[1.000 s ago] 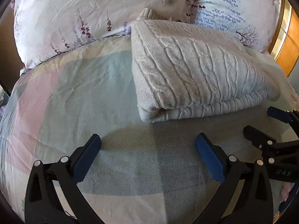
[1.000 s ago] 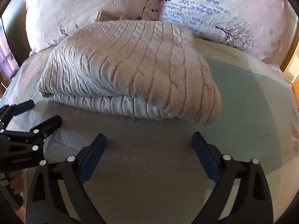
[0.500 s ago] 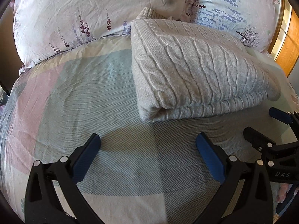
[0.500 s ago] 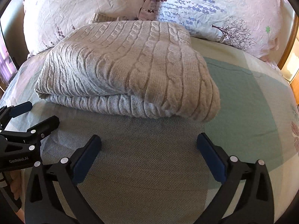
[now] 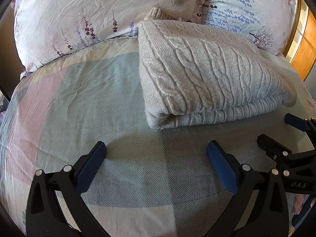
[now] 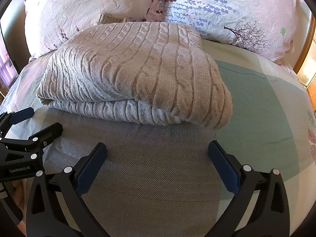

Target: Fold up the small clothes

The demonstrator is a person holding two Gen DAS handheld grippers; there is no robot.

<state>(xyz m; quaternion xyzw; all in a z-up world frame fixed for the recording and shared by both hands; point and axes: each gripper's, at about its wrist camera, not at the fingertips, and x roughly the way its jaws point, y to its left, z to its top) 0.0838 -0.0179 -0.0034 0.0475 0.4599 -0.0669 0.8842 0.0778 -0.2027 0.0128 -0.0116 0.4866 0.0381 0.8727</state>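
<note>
A beige cable-knit sweater (image 5: 207, 73) lies folded in a thick rectangle on the bed, its folded edge toward me. It also shows in the right wrist view (image 6: 138, 75). My left gripper (image 5: 156, 158) is open and empty, over the bedspread in front of the sweater's left corner. My right gripper (image 6: 157, 158) is open and empty, in front of the sweater's right half. Each gripper shows at the edge of the other's view: the right one (image 5: 280, 136) and the left one (image 6: 37, 122). Neither touches the sweater.
A checked pastel bedspread (image 5: 79, 102) covers the bed. Two floral pillows (image 5: 88, 13) (image 6: 227, 6) stand behind the sweater. A wooden bed frame (image 5: 304, 45) is at the far right.
Both grippers have drawn back slightly from the sweater and stayed open. The right gripper opened a little wider. The sweater has not moved.
</note>
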